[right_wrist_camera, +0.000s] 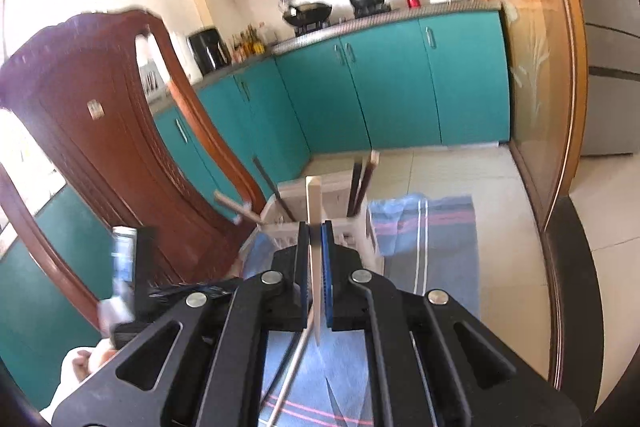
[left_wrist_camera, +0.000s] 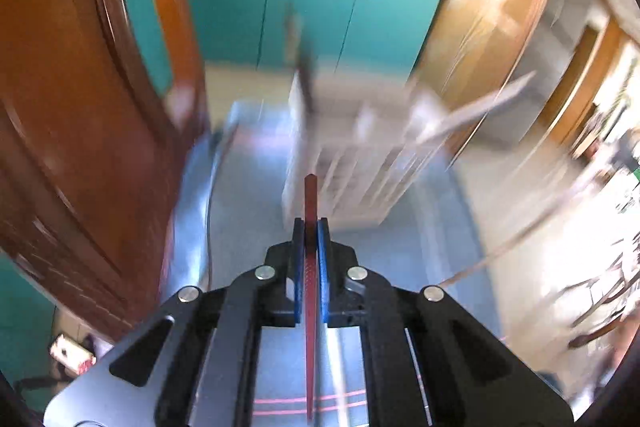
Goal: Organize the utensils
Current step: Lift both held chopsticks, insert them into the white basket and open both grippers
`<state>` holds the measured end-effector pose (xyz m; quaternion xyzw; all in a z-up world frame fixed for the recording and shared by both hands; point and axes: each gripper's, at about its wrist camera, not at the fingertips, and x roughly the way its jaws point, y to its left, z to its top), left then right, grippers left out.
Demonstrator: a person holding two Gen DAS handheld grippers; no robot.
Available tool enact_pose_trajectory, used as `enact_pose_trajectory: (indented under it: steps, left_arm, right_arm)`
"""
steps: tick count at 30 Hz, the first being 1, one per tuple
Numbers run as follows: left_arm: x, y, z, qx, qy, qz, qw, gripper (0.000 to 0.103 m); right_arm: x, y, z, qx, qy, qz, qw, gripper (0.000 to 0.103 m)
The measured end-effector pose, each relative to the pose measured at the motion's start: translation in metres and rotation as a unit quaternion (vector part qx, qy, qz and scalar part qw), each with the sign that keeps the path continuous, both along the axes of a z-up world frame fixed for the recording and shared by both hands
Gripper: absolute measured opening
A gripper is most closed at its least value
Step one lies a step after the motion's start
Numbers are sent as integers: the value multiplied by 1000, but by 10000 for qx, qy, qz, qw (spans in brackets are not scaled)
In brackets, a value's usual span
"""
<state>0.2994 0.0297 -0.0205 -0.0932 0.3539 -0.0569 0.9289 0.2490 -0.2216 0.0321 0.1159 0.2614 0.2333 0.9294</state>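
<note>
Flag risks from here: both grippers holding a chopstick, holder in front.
1. The left gripper pinches the red chopstick mid-length, and the left view is badly blurred. Aiming it at the white holder could miss.
2. The holder already has chopsticks leaning out. The pale chopstick in the right gripper could knock them.
3. Both chopsticks may head for the same holder together and could collide.
</note>
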Motion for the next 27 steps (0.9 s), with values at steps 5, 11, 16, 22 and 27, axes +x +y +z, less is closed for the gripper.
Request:
enact_pose_trajectory:
  steps: [5,11,16,22,27]
  left_arm:
    - [-37,12,94,-473,-1671,104,9847,7]
    - [-22,23,136,-475,-2425,661,9667,7]
    - [14,23,112,-242,-2293,929,9686,7]
    - [42,11,70,72,-2042,905,9747,7]
    - [49,5,42,81,-1755,800,9812,7]
  right_arm:
    - [0,-7,43,309,-560,-235,9977,7]
    - [16,-14,77,929,-1198,-736,9857,7]
    - [47,-17,68,1291,-1509,-1214,9725,7]
    - [85,-2,27,1254,-1670,-1343,9687,7]
    - [108,31,-7,544,-1470,-1096,9815,7]
